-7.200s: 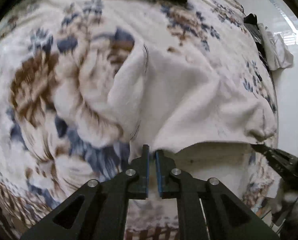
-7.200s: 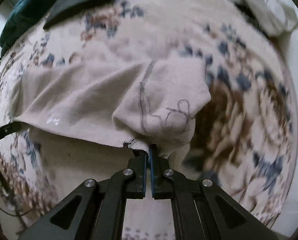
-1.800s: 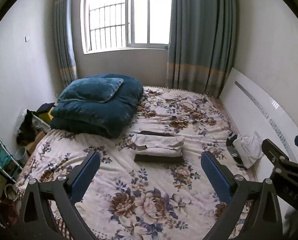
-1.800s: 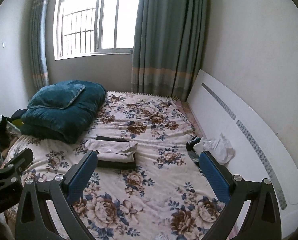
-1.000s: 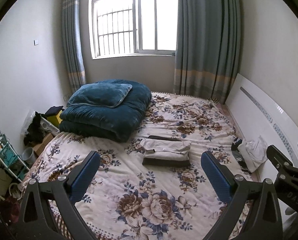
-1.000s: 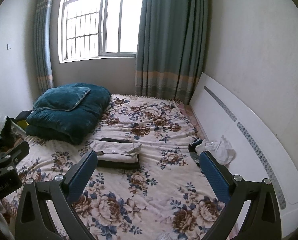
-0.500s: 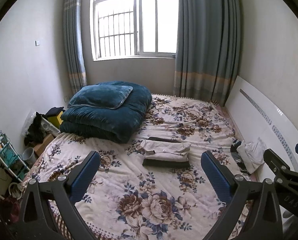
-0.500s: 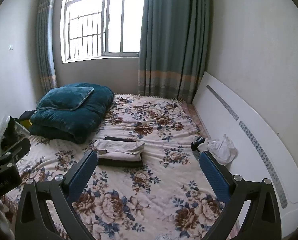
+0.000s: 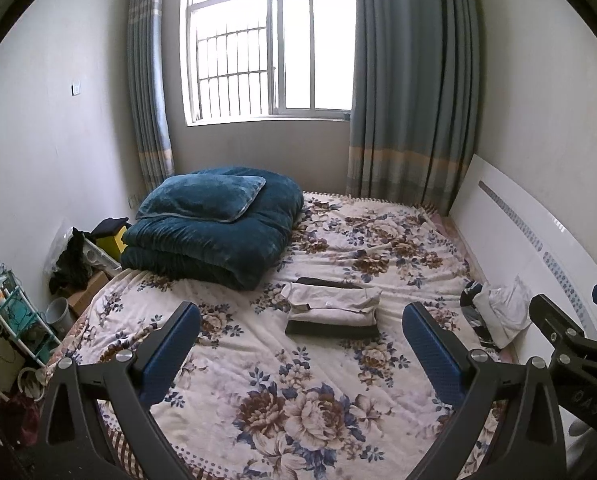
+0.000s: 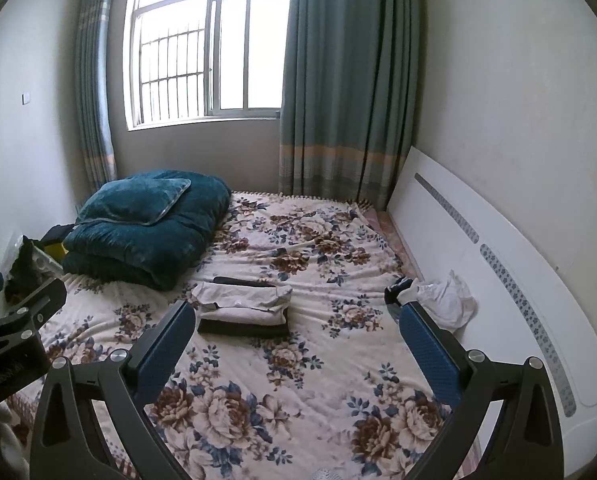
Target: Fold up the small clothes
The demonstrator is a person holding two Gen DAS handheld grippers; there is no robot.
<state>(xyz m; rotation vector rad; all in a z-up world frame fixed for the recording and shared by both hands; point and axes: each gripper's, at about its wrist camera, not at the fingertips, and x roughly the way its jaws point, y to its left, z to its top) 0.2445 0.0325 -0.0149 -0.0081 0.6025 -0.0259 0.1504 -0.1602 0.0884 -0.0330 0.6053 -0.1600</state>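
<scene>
Left wrist view shows the flowery bed (image 9: 298,400), much farther off than a few seconds ago, when both claws pinched cream cloth. Now the left gripper (image 9: 300,344) and right gripper (image 10: 296,340) are wide open and empty. The folded cream top (image 9: 334,306) sits neatly on a dark folded piece, mid-bed, so this fold looks finished.

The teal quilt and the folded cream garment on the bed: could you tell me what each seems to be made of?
The teal quilt looks like plush, velvety fabric over thick padding: it has a soft sheen and puffy, rounded folds. The folded cream garment looks like matte cotton knit, limp with soft creases, though the weave is too small to confirm.
</scene>
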